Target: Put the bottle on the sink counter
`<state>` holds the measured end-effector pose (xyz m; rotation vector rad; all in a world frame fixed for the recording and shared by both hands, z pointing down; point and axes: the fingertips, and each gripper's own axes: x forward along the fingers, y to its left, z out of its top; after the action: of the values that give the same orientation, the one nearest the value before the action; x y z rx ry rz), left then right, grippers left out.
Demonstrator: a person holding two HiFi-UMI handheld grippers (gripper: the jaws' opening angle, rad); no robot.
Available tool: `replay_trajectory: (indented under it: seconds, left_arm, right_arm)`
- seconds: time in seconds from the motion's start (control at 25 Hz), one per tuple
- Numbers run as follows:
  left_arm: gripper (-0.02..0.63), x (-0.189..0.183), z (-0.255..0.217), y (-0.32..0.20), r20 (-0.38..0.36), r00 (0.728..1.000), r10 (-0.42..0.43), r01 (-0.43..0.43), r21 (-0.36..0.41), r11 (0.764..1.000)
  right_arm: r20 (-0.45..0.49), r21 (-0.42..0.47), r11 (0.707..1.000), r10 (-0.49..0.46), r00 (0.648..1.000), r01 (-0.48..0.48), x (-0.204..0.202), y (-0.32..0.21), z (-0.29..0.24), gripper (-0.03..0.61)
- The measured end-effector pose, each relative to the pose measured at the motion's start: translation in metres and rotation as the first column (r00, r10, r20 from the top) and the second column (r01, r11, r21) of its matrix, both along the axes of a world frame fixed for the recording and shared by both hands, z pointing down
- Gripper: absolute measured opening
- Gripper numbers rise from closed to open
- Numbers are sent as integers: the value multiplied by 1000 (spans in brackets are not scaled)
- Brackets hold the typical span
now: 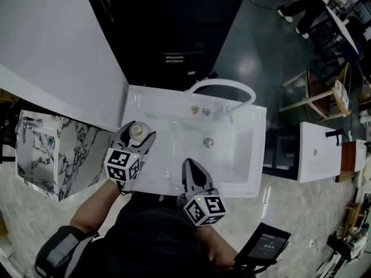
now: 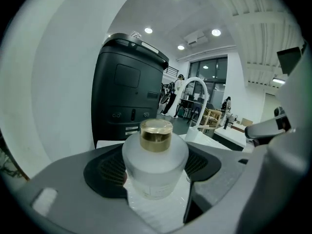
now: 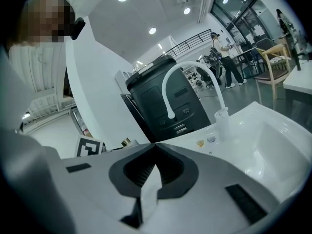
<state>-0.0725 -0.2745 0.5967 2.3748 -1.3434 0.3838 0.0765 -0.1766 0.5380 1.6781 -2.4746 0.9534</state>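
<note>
A frosted glass bottle [image 2: 155, 162] with a gold cap [image 1: 137, 131] stands upright on the left counter ledge of the white sink [image 1: 145, 103]. My left gripper [image 1: 139, 134] [image 2: 155, 172] is shut on the bottle, with one dark pad against each side. The bottle's base rests on the white surface. My right gripper [image 1: 189, 167] [image 3: 155, 147] hovers over the sink's front rim, shut with nothing in it. Its jaw tips meet, pointing toward the basin [image 1: 232, 155]. The bottle's cap [image 3: 127, 141] peeks over the right gripper's left jaw.
A curved white faucet [image 1: 223, 86] [image 3: 187, 72] arches over the back rim, with two small items [image 1: 201, 112] beside it. A black cabinet [image 1: 174, 33] [image 2: 126, 94] stands behind. To the left are a white wall panel [image 1: 52, 45] and a marble block [image 1: 43, 155]. Another white basin [image 1: 317, 152] sits at the right.
</note>
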Motion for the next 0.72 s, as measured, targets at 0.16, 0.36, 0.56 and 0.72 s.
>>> replay_trajectory:
  seconds: [0.16, 0.36, 0.56, 0.72]
  left_arm:
    - [339, -3, 12, -27, 55, 998, -3, 1, 30, 1000]
    - [339, -12, 31, -56, 111, 994, -6, 1, 53, 999]
    - [339, -14, 43, -81, 138, 990, -17, 9, 61, 998]
    - [339, -14, 51, -100, 147, 989, -19, 8, 74, 997]
  right_arm:
    - [-10, -26, 1000, 11, 1000, -12, 3, -3, 7, -5]
    - [-20, -51, 998, 23, 1000, -24, -1, -5, 17, -5]
    - [-34, -78, 996, 27, 999, -30, 1, -7, 22, -5]
    - [-47, -95, 994, 47, 998, -51, 7, -9, 26, -5]
